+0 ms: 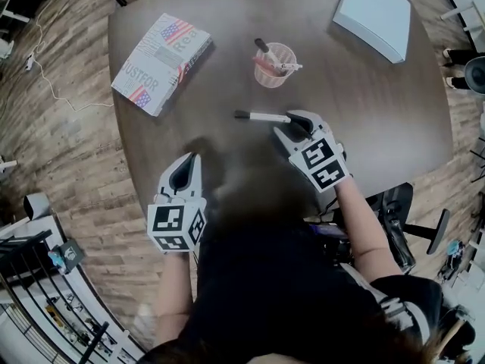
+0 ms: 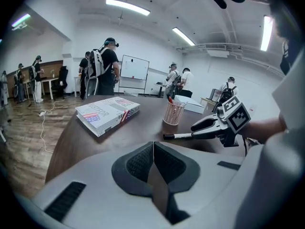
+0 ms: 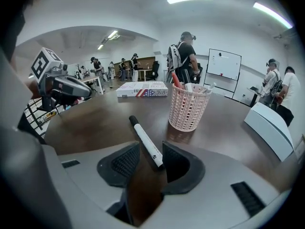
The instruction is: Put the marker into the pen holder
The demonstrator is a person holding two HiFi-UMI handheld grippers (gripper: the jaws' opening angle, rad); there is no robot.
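Note:
A white marker (image 1: 261, 117) with a black cap lies flat on the dark table, just in front of the pink mesh pen holder (image 1: 274, 65), which has pens in it. My right gripper (image 1: 292, 127) is at the marker's right end. In the right gripper view the marker (image 3: 145, 142) lies between the spread jaws of my right gripper (image 3: 150, 152), close to the right pad, and is not pinched; the holder (image 3: 189, 109) stands beyond it. My left gripper (image 1: 186, 174) rests near the table's front edge, and in its own view my left gripper (image 2: 153, 149) is shut on nothing.
A printed ream of paper (image 1: 161, 63) lies at the table's back left and a white box (image 1: 373, 15) at the back right. Office chair parts (image 1: 402, 218) stand off the table's right front. People stand in the room behind.

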